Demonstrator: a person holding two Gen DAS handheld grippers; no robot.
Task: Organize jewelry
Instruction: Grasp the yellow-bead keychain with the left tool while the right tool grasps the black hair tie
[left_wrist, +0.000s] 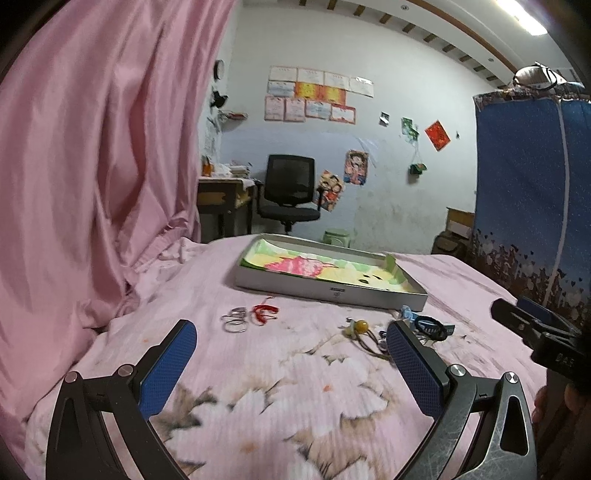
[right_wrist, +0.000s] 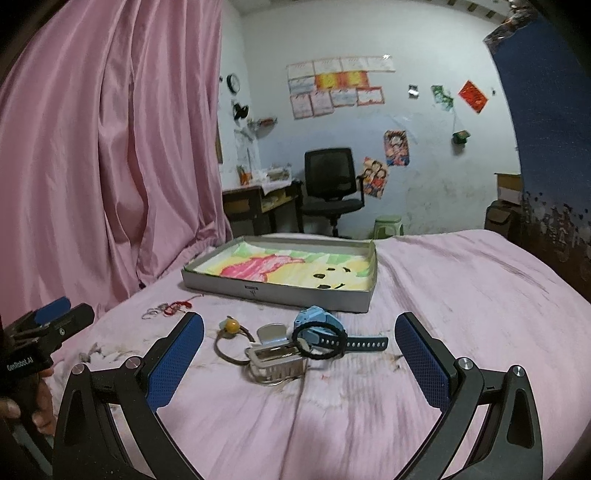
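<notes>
Both your grippers, left gripper (left_wrist: 291, 339) and right gripper (right_wrist: 299, 334), gape wide, holding nothing. Beyond them: blue plastic watch (right_wrist: 318, 330), amber-bead hair tie (right_wrist: 232, 336), silver rings (left_wrist: 234, 319), red cord (left_wrist: 263, 312). Farthest, shallow grey cardboard tray (right_wrist: 275, 291).

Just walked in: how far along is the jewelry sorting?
Nothing looks done: the box holds only its drawing. Both grippers, left and right, are open and empty. The rings, red string, bead tie and watch still lie on the bed.
</notes>
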